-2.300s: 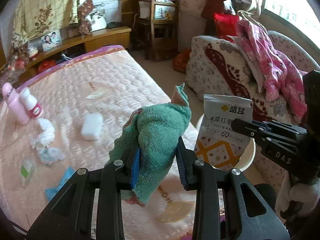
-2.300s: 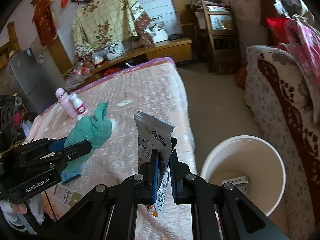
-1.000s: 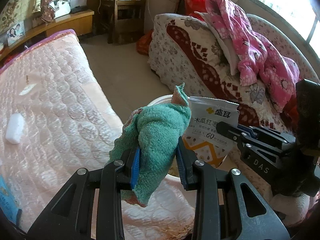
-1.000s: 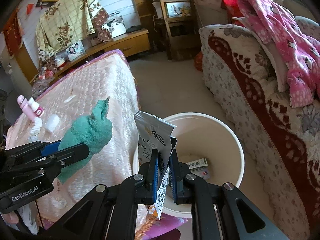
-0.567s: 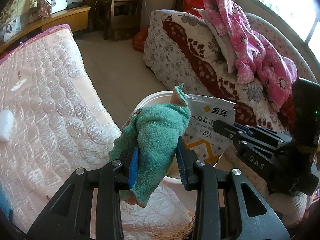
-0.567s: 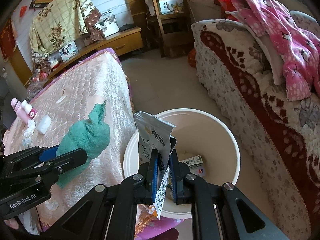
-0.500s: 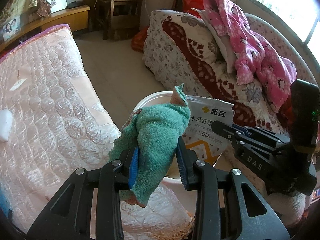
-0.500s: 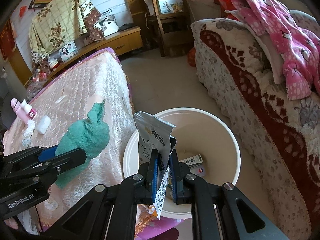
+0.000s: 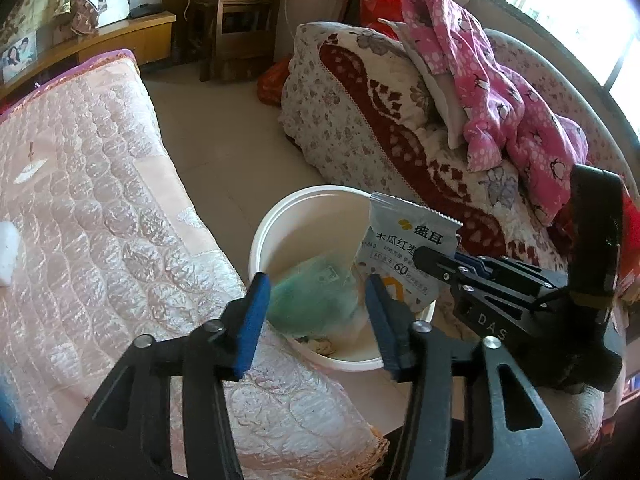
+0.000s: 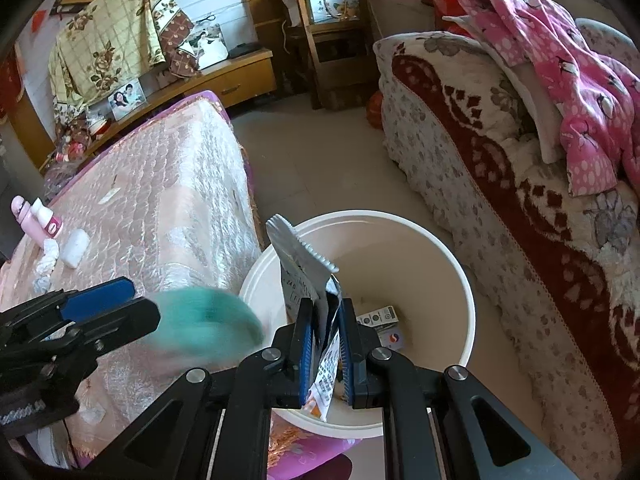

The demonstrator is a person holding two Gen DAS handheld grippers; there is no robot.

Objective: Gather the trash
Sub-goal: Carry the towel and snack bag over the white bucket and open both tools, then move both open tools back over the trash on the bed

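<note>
A white bucket [image 9: 304, 196] [image 10: 400, 220] stands on the floor between the bed and the sofa. My left gripper [image 9: 316, 284] [image 10: 108, 304] hangs over its near rim, jaws opening and wide apart. The teal cloth [image 9: 308, 300] [image 10: 204, 320] is a blur below the blue pads, dropping free into the bucket. Over the bucket, my right gripper [image 10: 326, 304] [image 9: 420, 256] holds a white snack packet [image 10: 304, 268] [image 9: 408, 248] upright between its pads. Its jaws are just starting to open.
Small boxes [image 10: 380, 316] lie at the bucket's bottom. The pink quilted bed [image 10: 160, 200] on the left carries pink bottles [image 10: 28, 220] and a white lump [image 10: 76, 252]. A floral sofa [image 9: 380, 112] with a pink garment [image 9: 492, 92] is on the right.
The left jaws have spread and let go of the teal cloth, which now falls into the bucket. The right gripper still has the packet, its pads slightly wider apart.
</note>
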